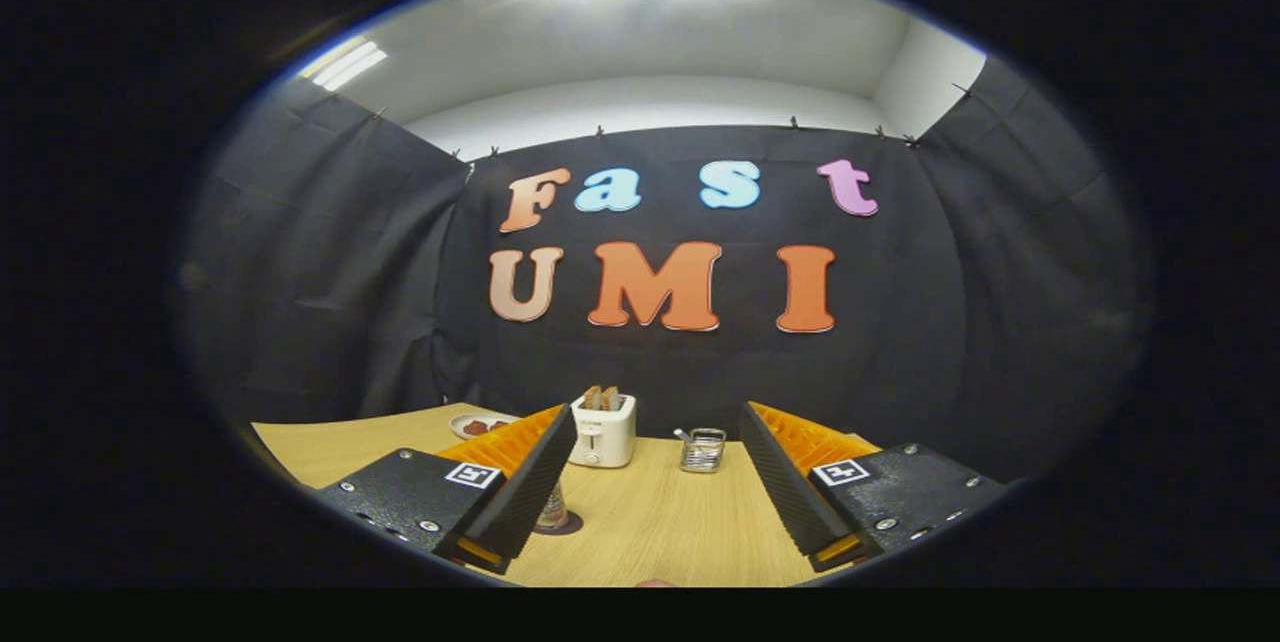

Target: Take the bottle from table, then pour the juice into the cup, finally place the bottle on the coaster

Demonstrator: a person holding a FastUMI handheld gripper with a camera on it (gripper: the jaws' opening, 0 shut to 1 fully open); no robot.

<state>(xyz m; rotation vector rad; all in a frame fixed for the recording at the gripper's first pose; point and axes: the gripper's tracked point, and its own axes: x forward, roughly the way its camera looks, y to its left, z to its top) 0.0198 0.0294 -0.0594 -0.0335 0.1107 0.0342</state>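
Centrally, the claw [655,497] stands wide open over the table [650,532], its two fingers well apart and holding nothing; bare tabletop lies between them.

At about 8 o'clock from the gap, just behind the left finger [525,487], a small bottle [553,510] stands upright on a dark round disc — seemingly the coaster [568,526]. The finger hides most of it, so cap and fill level cannot be told.

At 12 o'clock, beyond the fingertips, a clear cup [702,450] stands with something thin resting in it. At 11 o'clock sits a toaster [602,428] with bread in its slots, and farther out at 10 o'clock a plate [480,425] near the table's far edge.

Handling, as judged: the bottle looks small and light, stiff enough to bear a firm squeeze, yet probably smooth-walled and liable to slip or swivel when tipped. A hold across the body at mid-height — below the neck, above the base — should keep it steady for pouring.

Stage: a bottle upright on the disc with the claw free fits either a bottle set there at the outset or one put down after pouring; the cup's contents are too small to settle which.
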